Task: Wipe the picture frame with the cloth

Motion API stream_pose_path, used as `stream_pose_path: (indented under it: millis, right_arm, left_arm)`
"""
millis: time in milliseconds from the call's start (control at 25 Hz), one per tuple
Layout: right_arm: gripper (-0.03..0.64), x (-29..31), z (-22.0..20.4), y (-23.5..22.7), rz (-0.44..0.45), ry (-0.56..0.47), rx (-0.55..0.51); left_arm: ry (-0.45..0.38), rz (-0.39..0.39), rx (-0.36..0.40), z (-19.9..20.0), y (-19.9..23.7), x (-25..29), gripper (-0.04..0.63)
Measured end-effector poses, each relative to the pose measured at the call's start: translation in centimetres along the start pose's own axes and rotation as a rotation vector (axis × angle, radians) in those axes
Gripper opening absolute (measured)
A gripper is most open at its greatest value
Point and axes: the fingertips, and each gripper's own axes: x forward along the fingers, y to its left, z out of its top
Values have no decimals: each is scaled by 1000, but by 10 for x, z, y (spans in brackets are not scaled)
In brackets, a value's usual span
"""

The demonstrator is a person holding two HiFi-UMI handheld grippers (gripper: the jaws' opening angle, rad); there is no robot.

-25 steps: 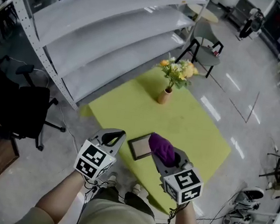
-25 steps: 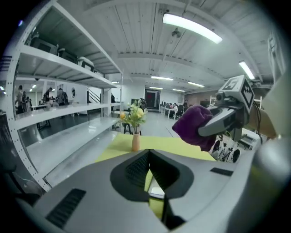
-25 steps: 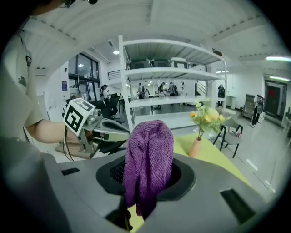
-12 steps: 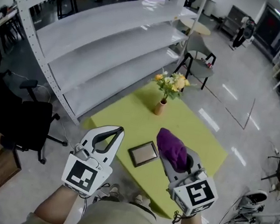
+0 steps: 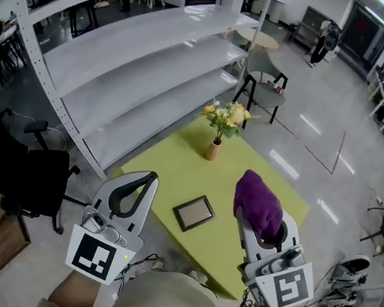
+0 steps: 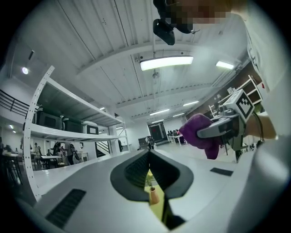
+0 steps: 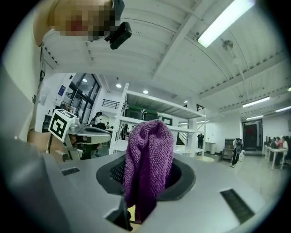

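A dark picture frame (image 5: 194, 213) lies flat on the yellow-green table (image 5: 256, 195), below and between my two raised grippers. My right gripper (image 5: 254, 199) is shut on a purple cloth (image 5: 258, 204), which bunches over its tips; the right gripper view shows the cloth (image 7: 149, 164) draped through the jaws. My left gripper (image 5: 149, 177) is shut with nothing in it and is held up left of the frame. In the left gripper view the cloth (image 6: 203, 135) and the right gripper (image 6: 182, 133) appear at the right, raised high.
A small vase of yellow and orange flowers (image 5: 220, 121) stands at the table's far side. A tall white shelving unit (image 5: 135, 52) runs behind it. A black office chair (image 5: 33, 171) is at the left, another chair (image 5: 267, 82) beyond the table, shoes (image 5: 344, 286) at the right.
Both grippers have risen away from the frame and spread apart. The cloth, earlier just over the frame's right edge, now hangs well clear to its right.
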Motion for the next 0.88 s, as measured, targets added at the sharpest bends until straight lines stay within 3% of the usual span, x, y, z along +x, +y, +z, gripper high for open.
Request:
stream_pose_path:
  millis: [320,520,880]
  right_arm:
    - [117,-22,-3,-14,-63,-38,-17]
    - [115,-32,-26,-23,-107,5,47]
    - [115,-25,-48,-18,-66,60,67]
  left_arm:
    - [26,-24,53,-11,-17,1,8]
    - [52,-31,50,-27,-28,2,8]
    - [67,-41,31,-36,-35,8,8]
